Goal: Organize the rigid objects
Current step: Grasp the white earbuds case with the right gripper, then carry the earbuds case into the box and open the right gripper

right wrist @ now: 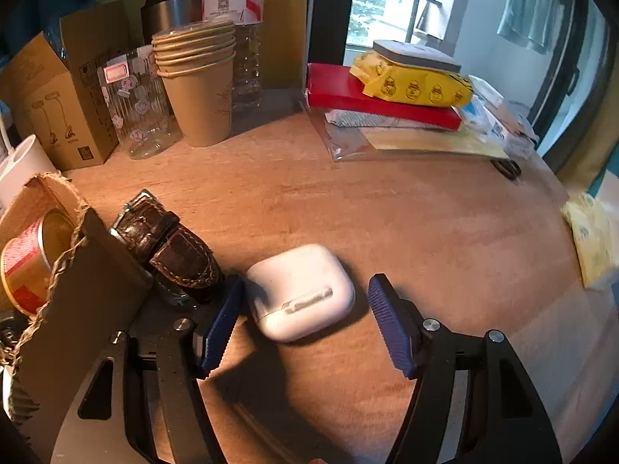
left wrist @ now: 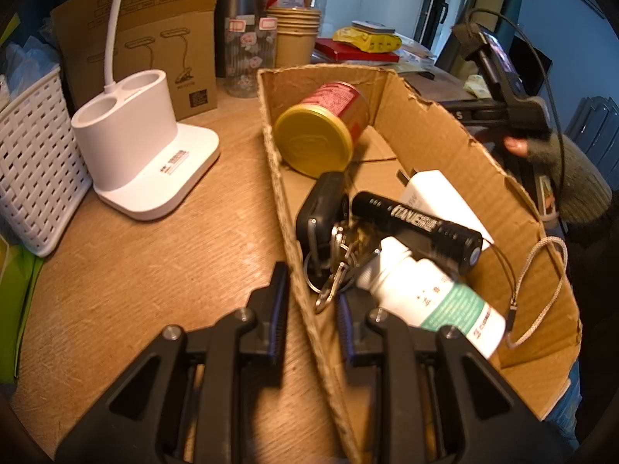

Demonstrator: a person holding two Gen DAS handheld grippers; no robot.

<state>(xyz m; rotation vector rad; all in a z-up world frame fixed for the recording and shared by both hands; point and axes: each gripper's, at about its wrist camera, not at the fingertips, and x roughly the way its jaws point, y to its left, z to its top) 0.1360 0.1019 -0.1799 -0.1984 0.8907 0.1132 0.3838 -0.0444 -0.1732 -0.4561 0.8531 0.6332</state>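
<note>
Cardboard box (left wrist: 425, 127): wall clamped between left gripper (left wrist: 311, 309) pads; holds can (left wrist: 325, 127), keys (left wrist: 325, 228), flashlight (left wrist: 418, 224), pill bottle (left wrist: 429, 297). Earbud case (right wrist: 300, 292): on table, outside box, beside watch (right wrist: 170, 247), between right gripper (right wrist: 305, 324) jaws, untouched, apart.

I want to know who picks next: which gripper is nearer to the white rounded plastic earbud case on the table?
Right. The right gripper has its open jaws on either side of the white rounded plastic earbud case. The left gripper clamps the cardboard box wall, away from it.

Wooden table (right wrist: 387, 212), perhaps daylit window (right wrist: 379, 7)
</note>
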